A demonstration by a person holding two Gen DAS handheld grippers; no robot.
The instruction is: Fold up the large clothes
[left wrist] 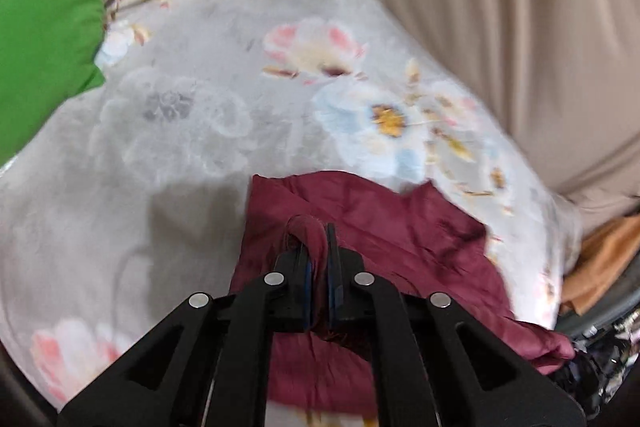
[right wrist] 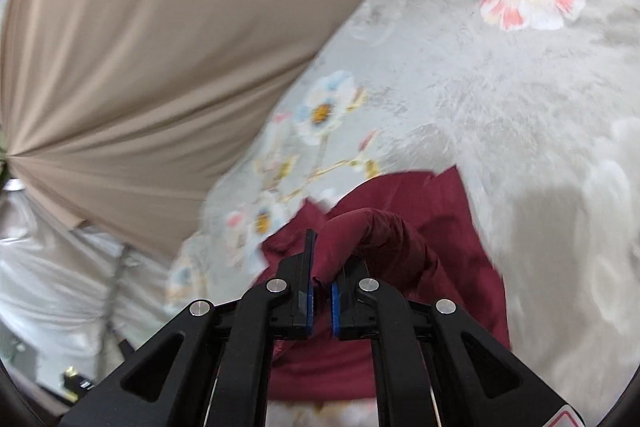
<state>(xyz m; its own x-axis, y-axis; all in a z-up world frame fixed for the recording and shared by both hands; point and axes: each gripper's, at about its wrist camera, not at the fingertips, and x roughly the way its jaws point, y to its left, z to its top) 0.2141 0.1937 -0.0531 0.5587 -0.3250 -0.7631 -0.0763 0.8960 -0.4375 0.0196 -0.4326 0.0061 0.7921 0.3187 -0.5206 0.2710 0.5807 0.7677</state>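
Left wrist view: your left gripper point(left wrist: 318, 239) is clenched on a bunched fold of the maroon garment point(left wrist: 400, 235). Cloth bulges out above the blue pads, so the grip sits on an edge or corner, not a flat panel. The garment drapes away below and to the right, over the grey floral blanket point(left wrist: 192, 107) that covers the work surface. A green cushion point(left wrist: 44, 39) lies at the blanket's far left; a beige curtain point(left wrist: 500, 7) hangs behind, and orange fabric point(left wrist: 604, 259) shows at the right edge. The picture is smeared, consistent with the hand being in motion.

Right wrist view: your right gripper point(right wrist: 322, 259) is likewise clamped on a rolled lump of the same garment point(right wrist: 440, 211), which loops over the right finger. The rest trails down onto the blanket point(right wrist: 500, 99). The curtain point(right wrist: 160, 47) fills the upper left; a pale plastic sheet point(right wrist: 52, 267) sits lower left.

Judgement: pinching one point in each hand lets the cloth hang so you can spread it. Folding proper looks not yet started. Risk: the bunched grips may hold several layers.
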